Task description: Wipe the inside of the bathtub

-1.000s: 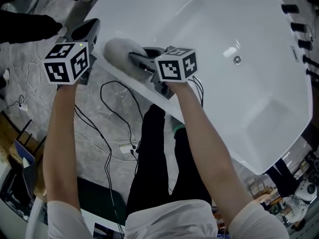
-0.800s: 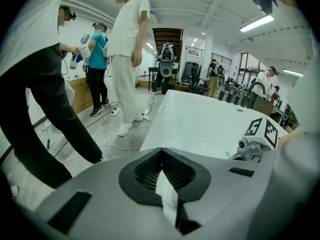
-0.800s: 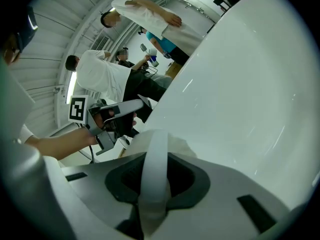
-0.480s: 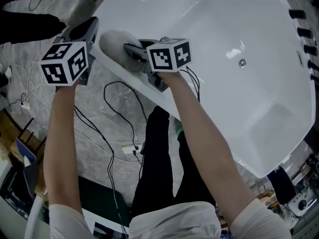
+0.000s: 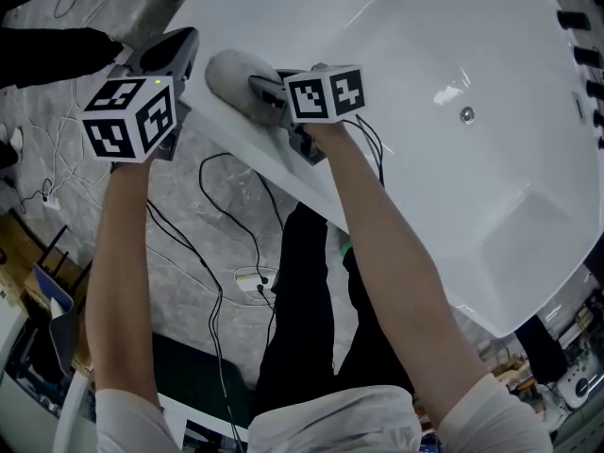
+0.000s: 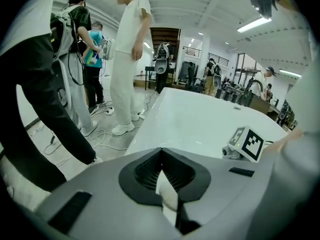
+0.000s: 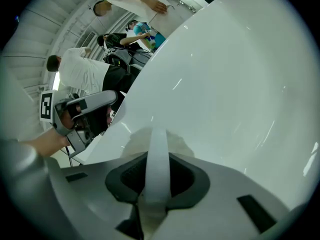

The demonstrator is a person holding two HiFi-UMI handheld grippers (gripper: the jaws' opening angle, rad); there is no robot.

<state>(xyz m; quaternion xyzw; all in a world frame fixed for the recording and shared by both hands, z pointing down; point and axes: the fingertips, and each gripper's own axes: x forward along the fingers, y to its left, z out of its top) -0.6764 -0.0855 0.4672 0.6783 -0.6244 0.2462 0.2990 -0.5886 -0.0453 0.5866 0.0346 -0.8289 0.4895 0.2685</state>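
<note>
The white bathtub [image 5: 425, 45] fills the upper right of the head view, with its drain [image 5: 466, 114] on the floor of the tub. A pale grey wiping pad [image 5: 229, 72] lies on the near rim [image 5: 247, 149]. My right gripper [image 5: 257, 87] is shut on the pad's strap [image 7: 157, 169], and the pad [image 7: 131, 143] shows just past the jaws. My left gripper [image 5: 174, 43] hangs just outside the rim, to the pad's left, and does not touch it. Its jaws [image 6: 161, 152] meet at the tip, and I see nothing gripped.
Cables [image 5: 215, 243] and a power strip [image 5: 250, 279] lie on the grey floor beside the tub. My own black-trousered legs [image 5: 302, 291] stand against the rim. Several people [image 6: 127, 59] stand beyond the tub's end. Dark fittings [image 5: 576, 17] line the far right edge.
The right gripper and pad have slid a little farther along the rim, away from the drain. The left gripper has stayed almost in place beside the rim.
</note>
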